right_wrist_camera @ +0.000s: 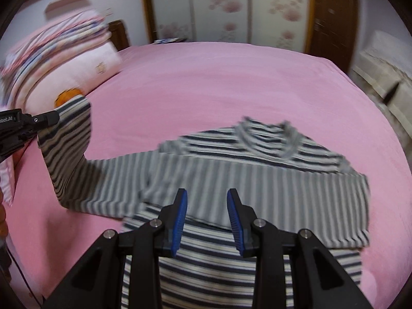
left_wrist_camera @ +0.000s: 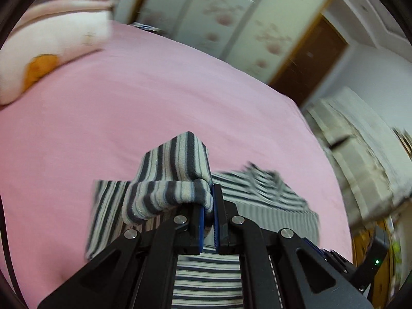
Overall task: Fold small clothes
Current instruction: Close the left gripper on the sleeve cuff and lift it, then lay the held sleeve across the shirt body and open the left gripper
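Striped sleeve (left_wrist_camera: 170, 170) between left fingers (left_wrist_camera: 199, 221)

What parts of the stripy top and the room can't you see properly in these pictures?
- Striped top: in the right wrist view its bottom edge is hidden behind the right gripper and cut off by the picture's edge.
- Sleeve cuff: in the left wrist view the pinched part is hidden inside the shut left gripper.
- Collar: motion blur smears it in the right wrist view.
- Pillow: its print is blurred in the left wrist view.
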Motion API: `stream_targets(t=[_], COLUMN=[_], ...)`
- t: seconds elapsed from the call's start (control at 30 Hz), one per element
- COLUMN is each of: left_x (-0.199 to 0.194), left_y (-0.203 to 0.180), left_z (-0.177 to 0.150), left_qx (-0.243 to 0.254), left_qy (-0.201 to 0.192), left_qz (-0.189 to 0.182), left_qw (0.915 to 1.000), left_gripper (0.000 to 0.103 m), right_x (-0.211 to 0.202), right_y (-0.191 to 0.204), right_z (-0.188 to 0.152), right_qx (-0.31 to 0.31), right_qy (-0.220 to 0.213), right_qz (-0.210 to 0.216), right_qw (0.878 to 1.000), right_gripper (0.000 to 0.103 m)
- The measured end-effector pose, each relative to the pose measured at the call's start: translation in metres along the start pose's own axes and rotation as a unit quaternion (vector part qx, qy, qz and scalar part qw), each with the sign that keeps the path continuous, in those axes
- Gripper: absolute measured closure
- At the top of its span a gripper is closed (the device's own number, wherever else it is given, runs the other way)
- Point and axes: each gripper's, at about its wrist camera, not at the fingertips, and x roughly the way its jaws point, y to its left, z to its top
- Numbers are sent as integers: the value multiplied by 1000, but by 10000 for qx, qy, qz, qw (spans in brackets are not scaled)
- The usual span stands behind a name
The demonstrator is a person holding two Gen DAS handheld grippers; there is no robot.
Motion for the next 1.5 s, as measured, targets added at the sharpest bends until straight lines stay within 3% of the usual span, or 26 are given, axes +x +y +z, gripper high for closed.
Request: stream_targets(t=[0.1,0.2,0.23,0.3,0.4,0.5,0.7,0.77,0.93,1.1,1.17,1.5], left_x=[36,74,77,102,117,115,70,49,2,-4,-4,-10], left_y=[-52,-79,-84,-94,-82,-77,-49,-36,17,66,80,131], left_z=[-28,-61,-76,-102,-133,-152,-168,-168,-171,-173,-173,-172], left_qx=[268,404,453,538,479,190,-60,-13,-148,-186,-188,-752], left_qy=[283,710,850,1265,1561,1544,1322,1180,787,705,731,740], left_qz=[-205,-331,-354,-414,-479,-719,-1072,-964,-185,909,1126,961], left_qw=[9990,9961,9947,9896,9854,9852,9854,9883,9966,9932,9908,9898], left_gripper=[99,98,95,72,63,52,47,45,45,45,45,45], right_x=[-6,-6,-4,1,9,14,14,13,9,11,15,48], right_y=[-36,-67,-78,-94,-116,-129,-123,-112,-70,-16,4,78], right_z=[-11,-26,-32,-42,-56,-66,-69,-65,-51,-38,-36,-47], right_qx=[180,320,388,505,692,823,805,720,266,-512,-859,-2477], right_qy=[-1,81,145,247,408,486,469,418,264,160,210,584], right_qz=[-183,-320,-362,-398,-428,-370,-97,73,496,737,758,388], right_qw=[9997,9989,9985,9976,9959,9947,9956,9965,9981,9958,9932,9663], right_gripper=[71,71,71,71,71,71,71,71,71,71,71,71])
